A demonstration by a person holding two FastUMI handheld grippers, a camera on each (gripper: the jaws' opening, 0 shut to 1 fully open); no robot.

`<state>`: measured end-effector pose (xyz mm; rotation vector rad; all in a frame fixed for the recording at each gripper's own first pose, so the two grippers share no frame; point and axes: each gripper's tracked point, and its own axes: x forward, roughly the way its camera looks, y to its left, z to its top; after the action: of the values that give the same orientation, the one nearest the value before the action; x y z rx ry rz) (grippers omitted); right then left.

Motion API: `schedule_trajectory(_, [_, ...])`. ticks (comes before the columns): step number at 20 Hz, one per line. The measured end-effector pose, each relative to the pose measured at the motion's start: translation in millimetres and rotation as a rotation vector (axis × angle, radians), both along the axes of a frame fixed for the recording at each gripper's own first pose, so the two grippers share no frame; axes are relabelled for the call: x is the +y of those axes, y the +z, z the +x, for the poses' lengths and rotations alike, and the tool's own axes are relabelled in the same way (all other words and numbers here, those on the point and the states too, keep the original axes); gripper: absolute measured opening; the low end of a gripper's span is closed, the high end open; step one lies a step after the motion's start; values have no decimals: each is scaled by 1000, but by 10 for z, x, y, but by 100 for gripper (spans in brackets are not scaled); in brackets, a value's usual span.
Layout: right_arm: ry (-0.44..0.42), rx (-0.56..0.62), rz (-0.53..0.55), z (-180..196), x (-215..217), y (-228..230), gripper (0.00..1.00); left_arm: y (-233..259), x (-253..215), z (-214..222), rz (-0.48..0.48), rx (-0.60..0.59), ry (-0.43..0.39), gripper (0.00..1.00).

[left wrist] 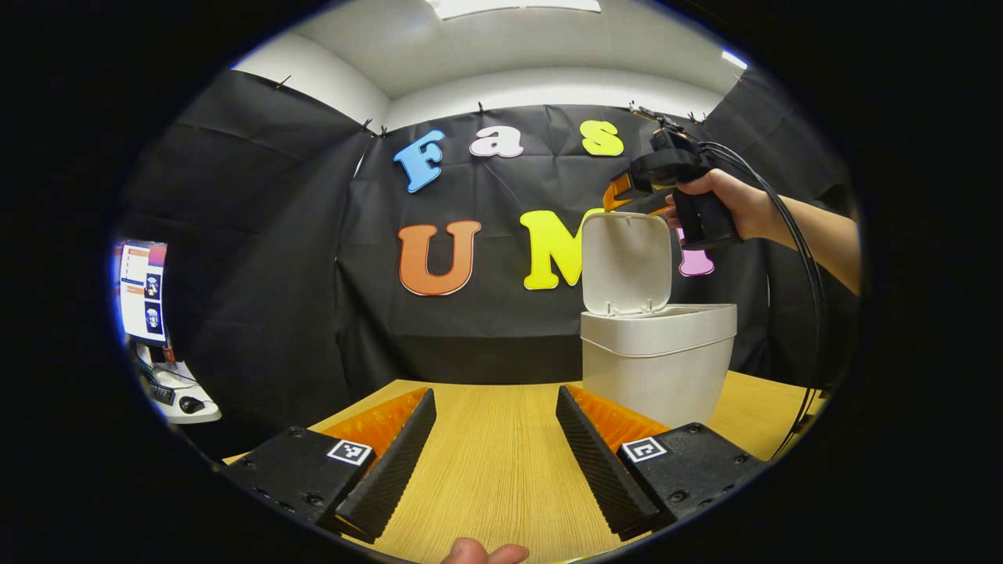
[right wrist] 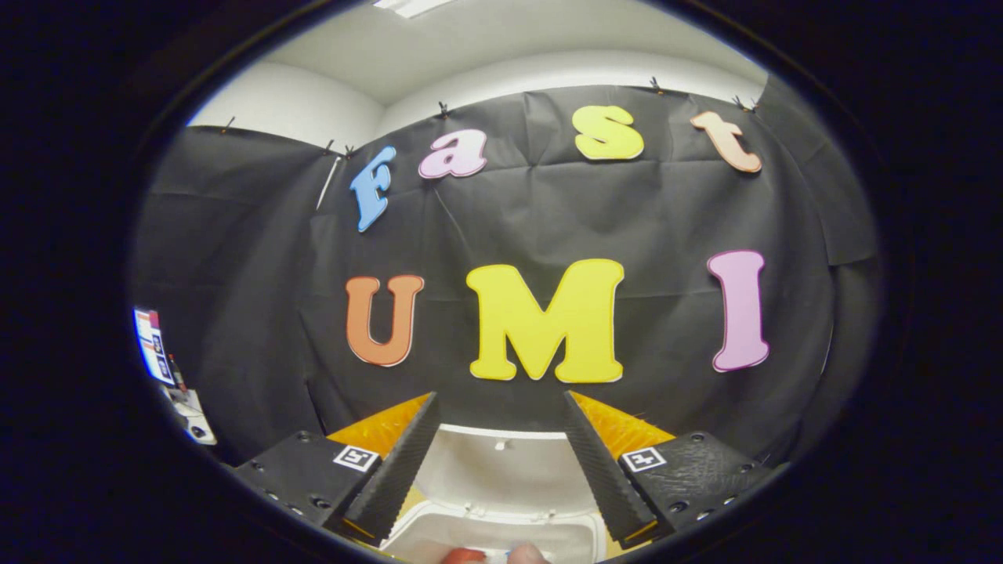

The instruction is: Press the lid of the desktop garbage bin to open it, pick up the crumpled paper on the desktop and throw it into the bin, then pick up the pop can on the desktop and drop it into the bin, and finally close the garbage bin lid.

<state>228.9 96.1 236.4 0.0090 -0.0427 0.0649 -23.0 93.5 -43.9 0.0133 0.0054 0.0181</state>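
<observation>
bin (left wrist: 654,356): white, stood upright on the wooden desktop, right of centre in left gripper view
lid (left wrist: 627,262): white, hinged open, stood near vertical above the rear rim

Black cloth (left wrist: 274,258) drapes the booth's far and side walls, clipped along its top edge below a white wall band (left wrist: 548,82) and white ceiling with a bright panel light (left wrist: 513,6). A light wooden tabletop (left wrist: 494,462) lies near. At far left stands a lit monitor (left wrist: 143,291) on a white desk (left wrist: 184,403).
</observation>
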Motion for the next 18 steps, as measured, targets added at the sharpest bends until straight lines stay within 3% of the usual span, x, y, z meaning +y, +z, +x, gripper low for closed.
schedule_trajectory(3, [16,12,-3,-190,14,-84,99,-1,17,-5,12,2,15,99])
schedule_trajectory(8, [56,63,-13,-562,139,-336,98,-4,63,1,-6,-1,29,99])
schedule_trajectory(18, [62,180,-25,-926,79,-1050,96,-21,109,22,-3,-2,46,99])
